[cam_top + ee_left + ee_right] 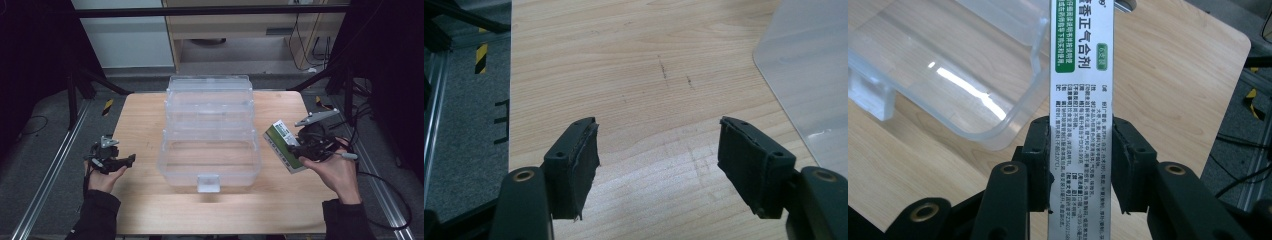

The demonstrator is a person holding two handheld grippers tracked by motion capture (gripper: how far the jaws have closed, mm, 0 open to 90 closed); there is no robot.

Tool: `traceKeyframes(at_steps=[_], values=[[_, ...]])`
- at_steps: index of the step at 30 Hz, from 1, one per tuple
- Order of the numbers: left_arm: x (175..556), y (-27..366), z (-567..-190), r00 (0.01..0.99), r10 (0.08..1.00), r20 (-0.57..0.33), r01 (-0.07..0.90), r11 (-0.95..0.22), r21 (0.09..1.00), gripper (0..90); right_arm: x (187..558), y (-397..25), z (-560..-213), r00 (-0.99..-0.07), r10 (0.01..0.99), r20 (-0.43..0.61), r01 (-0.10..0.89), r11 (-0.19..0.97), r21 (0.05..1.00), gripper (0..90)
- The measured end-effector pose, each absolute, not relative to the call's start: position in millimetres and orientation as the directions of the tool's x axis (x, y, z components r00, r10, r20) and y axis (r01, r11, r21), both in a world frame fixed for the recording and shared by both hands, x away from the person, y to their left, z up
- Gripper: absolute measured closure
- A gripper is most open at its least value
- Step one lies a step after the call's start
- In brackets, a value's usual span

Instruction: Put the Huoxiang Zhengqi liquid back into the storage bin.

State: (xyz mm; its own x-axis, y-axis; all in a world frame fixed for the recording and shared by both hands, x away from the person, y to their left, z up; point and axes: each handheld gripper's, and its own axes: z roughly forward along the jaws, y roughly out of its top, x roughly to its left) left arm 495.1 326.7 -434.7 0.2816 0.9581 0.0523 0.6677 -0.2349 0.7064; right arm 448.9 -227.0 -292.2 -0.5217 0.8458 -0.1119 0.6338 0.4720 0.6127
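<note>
A clear plastic tiered box (210,132) stands open in the middle of the wooden table (150,210); its rim (998,125) curves past the upper left of the right gripper view. My right gripper (300,148) is shut on a flat white and green medicine box (283,145), held just off the clear box's right side. Both pads (1040,150) press the printed narrow face of the medicine box (1081,100). At the table's left edge my left gripper (131,159) stands open, its jaws wide apart over bare wood (659,135), with nothing between them.
The clear box's corner (809,65) lies at the right of the left gripper view. Grey carpet and metal rails (50,165) flank the table on both sides. A yellow-black marker (107,106) lies off the far left corner. Cables (385,200) trail at the right.
</note>
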Motion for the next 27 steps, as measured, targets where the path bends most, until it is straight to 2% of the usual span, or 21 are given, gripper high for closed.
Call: traceKeyframes(at_steps=[15, 27], values=[[495.4, 326.5, -435.6, 0.283, 0.958, 0.052, 0.670, -0.236, 0.703, 31.7, 450.5, -207.3, -277.4, -0.591, 0.797, -0.125, 0.571, 0.523, 0.633, 64.5], [495.4, 327.4, -435.3, 0.284, 0.958, 0.050, 0.671, -0.236, 0.704, 31.7, 456.1, -180.1, -268.9, -0.703, 0.704, -0.104, 0.498, 0.591, 0.635, 64.6]])
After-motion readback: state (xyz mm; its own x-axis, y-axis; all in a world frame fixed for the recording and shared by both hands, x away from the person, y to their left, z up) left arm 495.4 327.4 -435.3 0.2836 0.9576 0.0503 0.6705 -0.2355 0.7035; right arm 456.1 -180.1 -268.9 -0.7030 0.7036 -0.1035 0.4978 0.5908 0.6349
